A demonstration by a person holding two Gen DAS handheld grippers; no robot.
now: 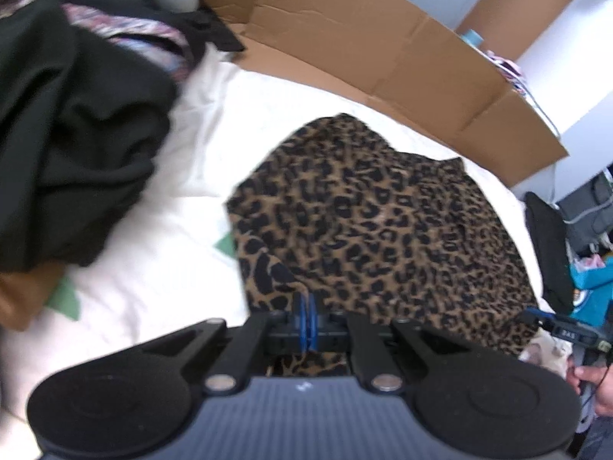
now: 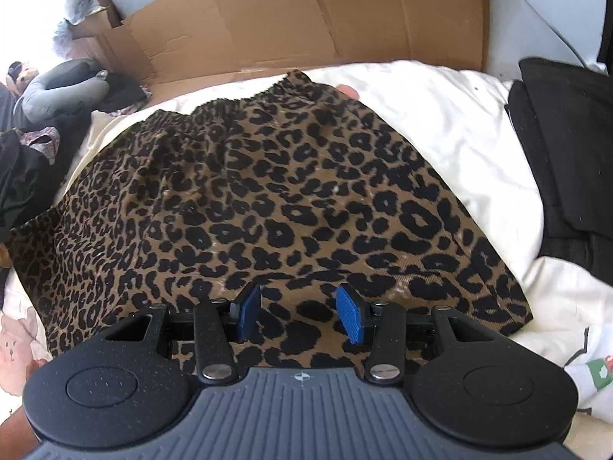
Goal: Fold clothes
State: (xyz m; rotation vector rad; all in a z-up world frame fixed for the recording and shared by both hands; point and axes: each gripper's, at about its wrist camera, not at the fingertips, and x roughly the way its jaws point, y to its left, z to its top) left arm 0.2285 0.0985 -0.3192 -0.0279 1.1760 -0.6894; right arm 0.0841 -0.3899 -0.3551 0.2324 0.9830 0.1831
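Partly, the near hem of the leopard-print skirt is hidden under both grippers; it is spread on the white bedding. The left gripper is clenched, probably on a skirt fold, though blur is present. The right gripper is held low with parted fingers.

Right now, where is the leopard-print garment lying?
The leopard-print garment lies spread on the white bedding, in front of the cardboard; the shut left gripper pinches its near edge.
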